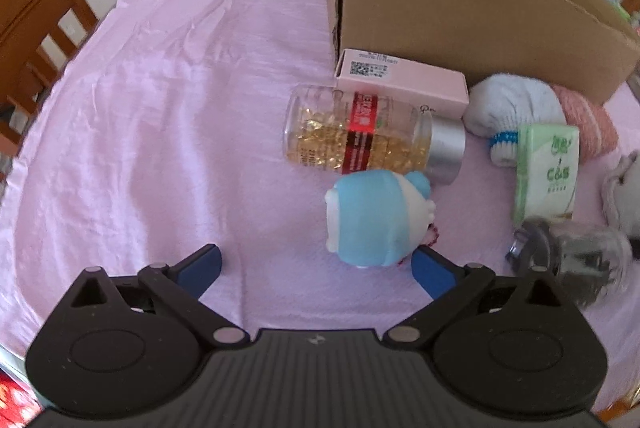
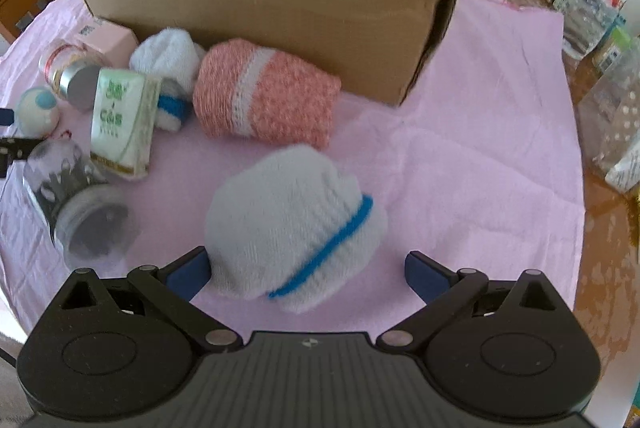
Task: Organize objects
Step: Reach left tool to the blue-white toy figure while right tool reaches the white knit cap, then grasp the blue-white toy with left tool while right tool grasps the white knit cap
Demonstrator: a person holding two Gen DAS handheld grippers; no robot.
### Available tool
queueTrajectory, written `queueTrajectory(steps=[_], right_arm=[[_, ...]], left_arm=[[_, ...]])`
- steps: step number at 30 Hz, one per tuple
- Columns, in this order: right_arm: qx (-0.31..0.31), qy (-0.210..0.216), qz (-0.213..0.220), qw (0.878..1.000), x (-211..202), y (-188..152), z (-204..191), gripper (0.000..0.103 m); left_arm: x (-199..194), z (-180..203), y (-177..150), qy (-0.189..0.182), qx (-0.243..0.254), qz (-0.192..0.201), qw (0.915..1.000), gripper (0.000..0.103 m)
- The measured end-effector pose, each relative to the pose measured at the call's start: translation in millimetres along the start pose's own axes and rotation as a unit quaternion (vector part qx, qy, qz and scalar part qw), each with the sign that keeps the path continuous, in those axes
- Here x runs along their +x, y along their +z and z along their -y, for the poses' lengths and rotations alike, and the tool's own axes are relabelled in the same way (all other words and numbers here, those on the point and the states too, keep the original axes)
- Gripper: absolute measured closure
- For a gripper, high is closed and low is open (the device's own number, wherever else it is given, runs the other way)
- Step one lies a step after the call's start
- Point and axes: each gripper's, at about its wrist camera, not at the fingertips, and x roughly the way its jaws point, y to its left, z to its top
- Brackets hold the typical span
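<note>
Honestly, both grippers, left [image 1: 318, 268] and right [image 2: 306, 274], gape empty; the sock [image 2: 294, 232] before the box [image 2: 280, 8] may squirm free.

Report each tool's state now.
Left tool: open, holding nothing; blue-and-white toy beside its finger.
Right tool: open, around the white rolled sock, not clamped.

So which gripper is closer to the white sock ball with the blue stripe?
Right. The right gripper has that sock ball between its open fingers; the left gripper sits beside the blue toy.
</note>
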Motion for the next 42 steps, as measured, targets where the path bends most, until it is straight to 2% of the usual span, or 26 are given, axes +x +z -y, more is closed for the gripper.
queueTrajectory(steps=[3, 11, 13, 19, 21, 25, 37, 42], right_arm=[[-0.011, -0.001, 0.01, 1.0, 0, -3, -3, 0.0], [-0.012, 0.0, 0.053, 0.998, -3, -16, -2, 0.0], [-0.012, 0.0, 0.067, 0.998, -4, -20, -2, 0.0], [-0.009, -0.001, 0.086, 0.996, -5, -30, 1, 0.0], [-0.008, -0.001, 0.088, 0.996, -3, -28, -3, 0.0], [-0.006, -0.003, 0.091, 0.996, -8, -31, -9, 0.0], [-0.018, 0.003, 0.067, 0.998, 3, -6, -12, 0.0], [-0.027, -0.008, 0.068, 0.997, -1, -3, -16, 0.002]], left_arm=[[-1, 8, -2, 0.005, -0.007, 0.019, 0.9998, 0.001], [-1, 20, 0, 0.01, -0.011, 0.032, 0.9994, 0.001], [-2, 21, -2, 0.005, -0.005, 0.037, 0.9993, 0.004], [-10, 26, -3, -0.001, 0.022, 0.053, 0.9983, 0.027], [-11, 27, -2, -0.003, 0.029, 0.054, 0.9981, 0.033], [-11, 26, 0, -0.008, 0.028, 0.056, 0.998, 0.035], [-11, 24, 6, -0.029, 0.021, 0.051, 0.998, 0.046], [-14, 21, 7, -0.035, 0.018, 0.052, 0.9979, 0.048]])
